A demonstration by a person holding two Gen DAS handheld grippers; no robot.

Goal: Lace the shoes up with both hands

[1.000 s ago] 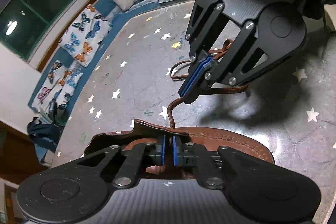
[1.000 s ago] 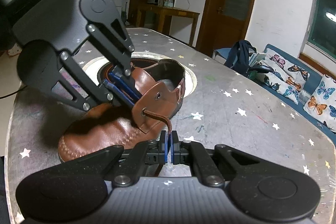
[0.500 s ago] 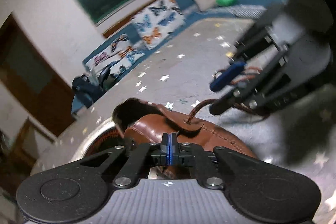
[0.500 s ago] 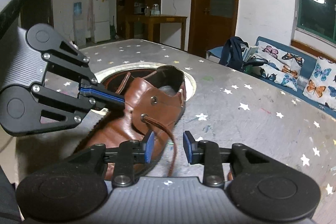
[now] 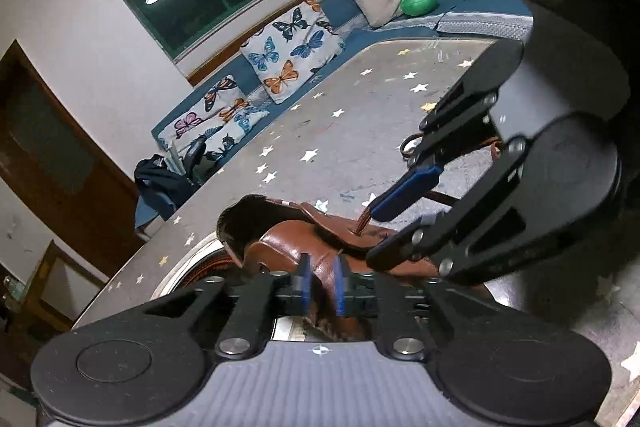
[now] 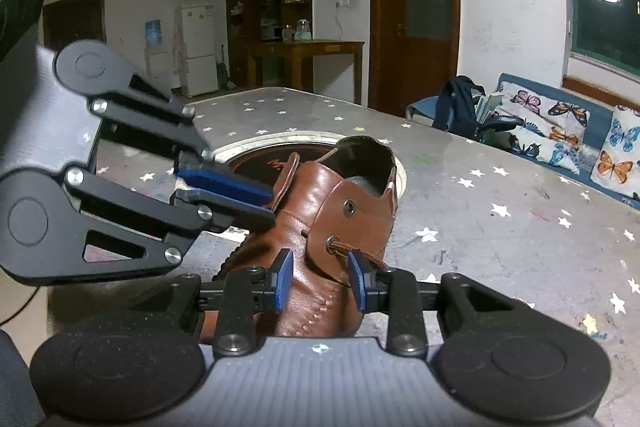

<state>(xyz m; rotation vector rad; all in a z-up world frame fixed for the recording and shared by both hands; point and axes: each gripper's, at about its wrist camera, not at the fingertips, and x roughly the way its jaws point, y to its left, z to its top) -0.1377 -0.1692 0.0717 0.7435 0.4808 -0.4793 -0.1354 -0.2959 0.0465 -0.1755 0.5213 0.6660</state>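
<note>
Both grippers, left [image 5: 320,285] and right [image 6: 320,279], were held partly apart, gripping nothing; left opening, right closing. Lace [image 6: 362,254] could be missed beside the shoe [image 6: 320,195].

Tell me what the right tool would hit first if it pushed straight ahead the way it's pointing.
Most likely the brown shoe. The right tool points at its side flap, where the lace leaves the lower eyelet. Its jaws are closing, nothing pinched yet. Depth is hard to judge.
</note>
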